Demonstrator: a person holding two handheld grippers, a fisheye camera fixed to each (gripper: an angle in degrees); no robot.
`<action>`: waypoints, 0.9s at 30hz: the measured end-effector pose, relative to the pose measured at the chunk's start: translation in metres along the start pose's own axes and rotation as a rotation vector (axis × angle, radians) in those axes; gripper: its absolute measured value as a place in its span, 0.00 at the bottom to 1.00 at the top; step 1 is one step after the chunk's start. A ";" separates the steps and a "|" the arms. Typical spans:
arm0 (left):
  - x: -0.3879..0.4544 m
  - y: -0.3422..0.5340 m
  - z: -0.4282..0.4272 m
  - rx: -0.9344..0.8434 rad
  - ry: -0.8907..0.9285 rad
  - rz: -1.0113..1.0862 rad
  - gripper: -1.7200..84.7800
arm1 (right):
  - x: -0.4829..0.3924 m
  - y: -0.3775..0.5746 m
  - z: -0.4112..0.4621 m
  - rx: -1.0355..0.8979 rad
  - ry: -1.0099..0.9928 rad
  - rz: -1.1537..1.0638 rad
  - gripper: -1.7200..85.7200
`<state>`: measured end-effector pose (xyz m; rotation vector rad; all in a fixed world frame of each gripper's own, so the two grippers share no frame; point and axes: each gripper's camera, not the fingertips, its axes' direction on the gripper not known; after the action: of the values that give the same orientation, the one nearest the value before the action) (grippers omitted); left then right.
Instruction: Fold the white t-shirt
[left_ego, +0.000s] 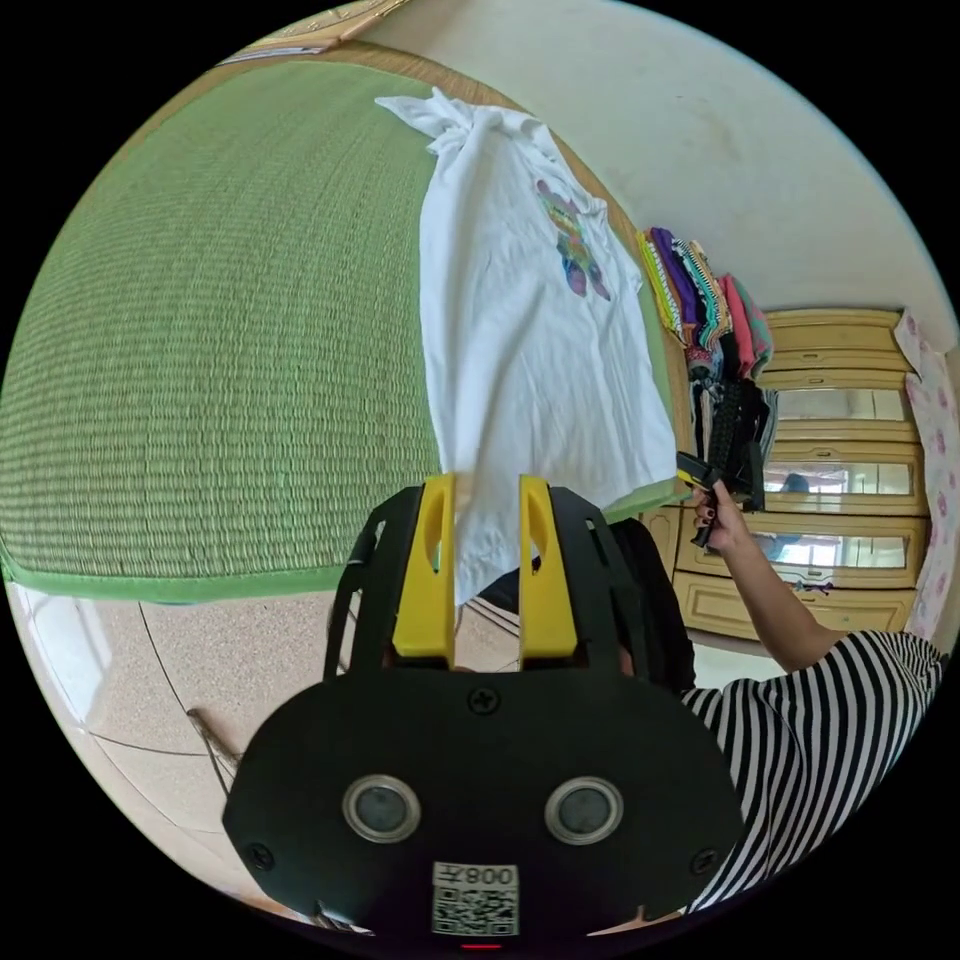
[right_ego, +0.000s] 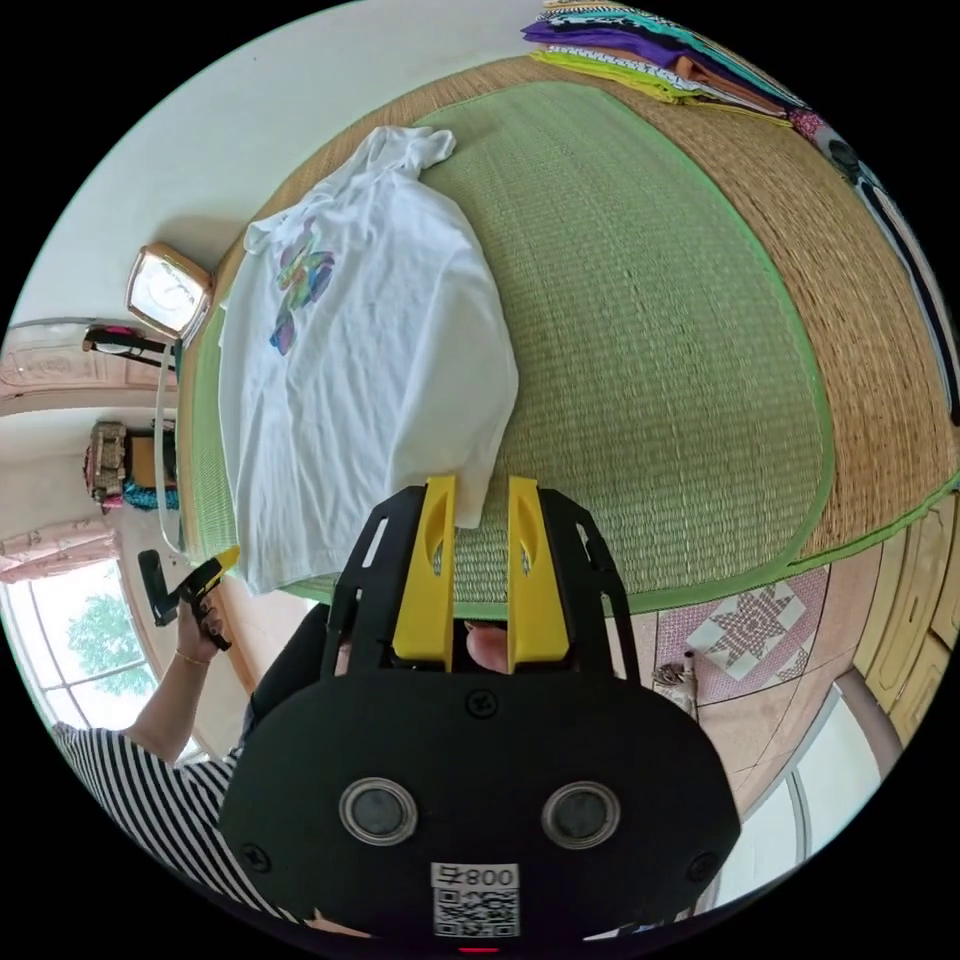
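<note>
A: As seen from both views, zero folds so far. Shirt (left_ego: 520, 340) spread print-up on mat (left_ego: 220, 330), collar end far, hem (left_ego: 560, 480) near, right at the near mat edge and hanging over it a little.

B: Tool state?

A: Left tool (left_ego: 487, 500): released, jaws apart, one hem corner lying between them, not pinched. Right tool (right_ego: 478, 500): same, jaws apart astride the other hem corner, mat visible through the gap.

B: So pre-grasp on both corners?

A: Looks like it. Judged as the very start: laid out, nothing doubled over.

B: Flat enough to fold?

A: Mostly. Body smooth, minor wrinkles. Far sleeve (left_ego: 440, 110) bunched into a wad, probably worth spreading first.

B: Remaining work?

A: All of it. Likely order: clamp both corners, carry hem toward collar, tuck sleeves, halve again. Guess only, nothing of that visible.

B: Risks?

A: Thin cloth, easy to pinch one layer only or to lose a corner off the mat edge. Also dragging the whole shirt instead of folding it, given the smooth mat weave.

B: Clutter nearby?

A: Stack (left_ego: 700, 290) of folded clothes beyond the mat, well apart from the shirt. No interference expected.
</note>
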<state>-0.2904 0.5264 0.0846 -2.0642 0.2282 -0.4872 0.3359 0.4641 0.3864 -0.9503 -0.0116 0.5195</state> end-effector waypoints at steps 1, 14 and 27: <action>-0.001 -0.001 0.001 -0.003 -0.006 -0.009 0.09 | -0.002 -0.002 0.001 -0.003 0.018 0.003 0.09; -0.009 -0.006 -0.043 0.050 0.023 0.020 0.03 | -0.002 0.006 -0.024 -0.018 0.057 -0.061 0.01; -0.030 0.003 -0.050 0.065 0.038 -0.024 0.04 | 0.002 0.050 -0.016 -0.053 -0.006 0.011 0.02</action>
<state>-0.3389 0.4963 0.0976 -1.9974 0.2071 -0.5424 0.3204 0.4766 0.3375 -1.0016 -0.0256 0.5337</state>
